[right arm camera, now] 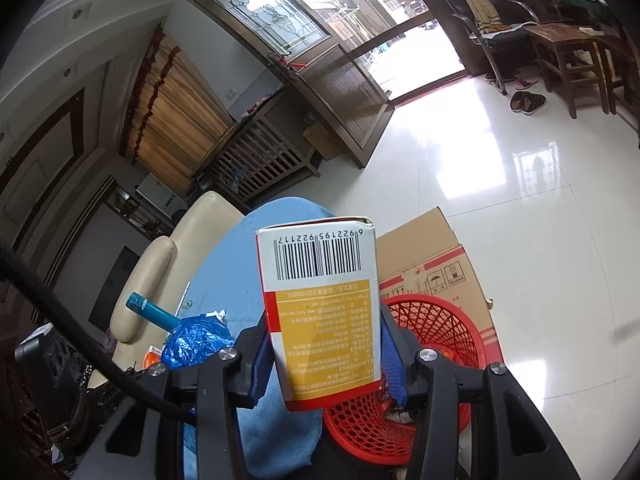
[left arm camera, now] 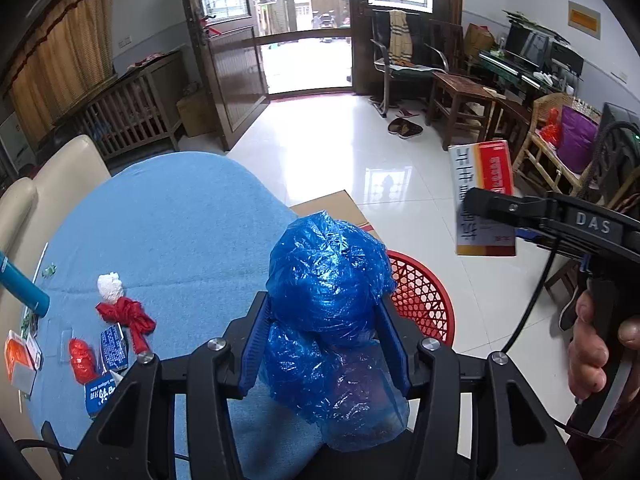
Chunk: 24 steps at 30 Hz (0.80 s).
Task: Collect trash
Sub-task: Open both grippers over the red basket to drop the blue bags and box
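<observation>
The left gripper (left arm camera: 324, 344) squeezes a crinkly blue plastic bag (left arm camera: 328, 280) and the right gripper (right arm camera: 324, 360) pinches a medicine box (right arm camera: 320, 304), so either might miss the red basket (right arm camera: 436, 344) if let go too soon.

The blue plastic bag (left arm camera: 332, 320) hides most of the red basket (left arm camera: 424, 300) just past the left gripper (left arm camera: 324, 348). Beyond the right gripper (right arm camera: 326, 352), the box (right arm camera: 324, 312) covers the basket's near rim; its small print is unreadable.

Both tongs, left (left arm camera: 326, 344) and right (right arm camera: 326, 360), are clamped on loads.
</observation>
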Motion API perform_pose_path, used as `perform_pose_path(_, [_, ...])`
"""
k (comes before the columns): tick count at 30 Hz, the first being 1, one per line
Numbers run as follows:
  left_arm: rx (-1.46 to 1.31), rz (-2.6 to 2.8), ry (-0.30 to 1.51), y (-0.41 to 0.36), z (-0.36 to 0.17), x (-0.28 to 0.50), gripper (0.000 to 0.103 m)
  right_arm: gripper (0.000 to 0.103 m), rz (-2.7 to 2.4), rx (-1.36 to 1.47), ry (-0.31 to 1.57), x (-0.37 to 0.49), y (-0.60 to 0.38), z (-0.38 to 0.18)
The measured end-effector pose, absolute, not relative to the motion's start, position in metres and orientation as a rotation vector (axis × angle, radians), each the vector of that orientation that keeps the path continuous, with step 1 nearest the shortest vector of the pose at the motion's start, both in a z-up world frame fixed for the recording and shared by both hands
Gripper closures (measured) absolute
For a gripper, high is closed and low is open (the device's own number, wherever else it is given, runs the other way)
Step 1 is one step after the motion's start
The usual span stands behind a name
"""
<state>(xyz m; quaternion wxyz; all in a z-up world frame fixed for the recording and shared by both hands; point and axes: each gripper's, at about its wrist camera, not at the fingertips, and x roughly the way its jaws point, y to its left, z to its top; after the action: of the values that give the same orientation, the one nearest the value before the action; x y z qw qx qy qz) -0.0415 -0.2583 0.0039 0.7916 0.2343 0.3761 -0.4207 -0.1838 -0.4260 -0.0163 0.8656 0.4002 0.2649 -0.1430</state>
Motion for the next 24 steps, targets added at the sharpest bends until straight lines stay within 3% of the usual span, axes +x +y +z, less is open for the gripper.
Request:
perform_pose_path(6, [0.489,-0.923,0.816,-0.261,0.0,-0.036,0.047,0.052,-0.322,0.843,0.588,-0.178,-0.425,-0.025])
perform_pose_path(9, [0.496,-0.908,0.82,-0.26,-0.005,-0.033,0.047,0.045,-0.314,0.85,0.593,-0.176,-0.425,-0.03])
perform_pose_path(24, [0.449,-0.792,0.918,-0.198,-0.037,-0.014,0.047,0.045,-0.31,0.808,0.579,-0.171,-0.419,-0.029])
